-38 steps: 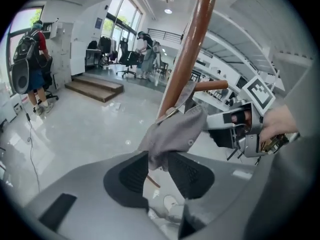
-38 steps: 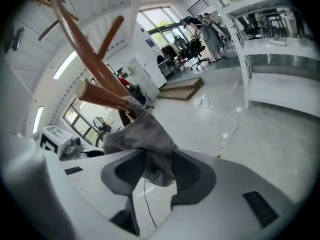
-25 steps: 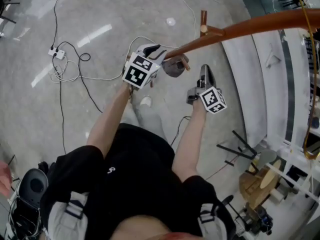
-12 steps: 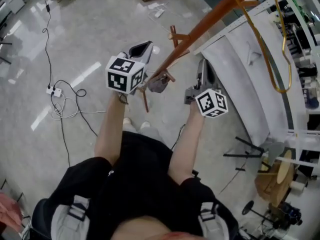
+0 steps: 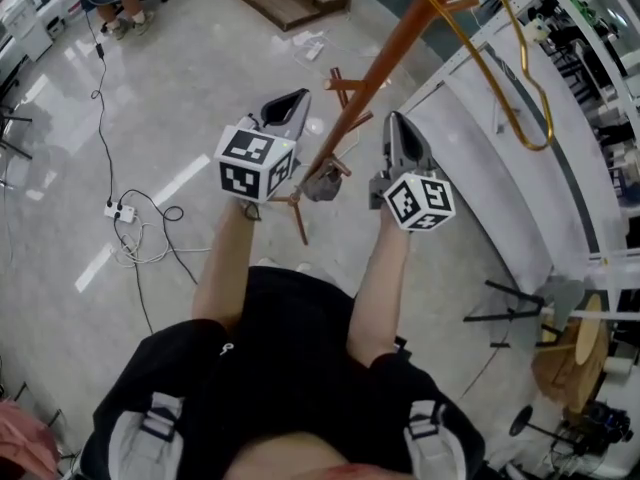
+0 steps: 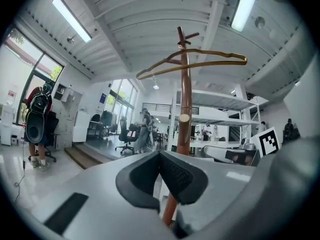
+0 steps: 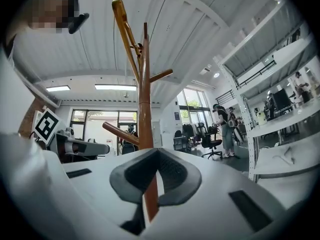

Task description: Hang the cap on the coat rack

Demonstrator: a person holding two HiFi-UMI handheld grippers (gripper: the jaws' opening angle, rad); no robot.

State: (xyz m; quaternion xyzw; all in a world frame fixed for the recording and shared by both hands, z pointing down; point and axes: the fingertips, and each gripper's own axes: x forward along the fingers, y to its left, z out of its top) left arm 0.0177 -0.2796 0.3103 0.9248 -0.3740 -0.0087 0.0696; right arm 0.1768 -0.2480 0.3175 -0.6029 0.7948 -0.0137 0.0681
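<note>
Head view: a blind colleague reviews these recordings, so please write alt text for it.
Seen from above, a person in a black shirt holds the left gripper and right gripper, both shut and empty, either side of a brown coat rack. A grey cap hangs on the rack between them.

Left claw [image 5: 288, 100] and right claw [image 5: 396, 123] raised side by side, closed.

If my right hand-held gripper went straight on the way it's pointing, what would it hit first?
Probably the coat rack pole, which stands just left of centre ahead of the shut right hand-held gripper. How far off it is, the view doesn't show.
</note>
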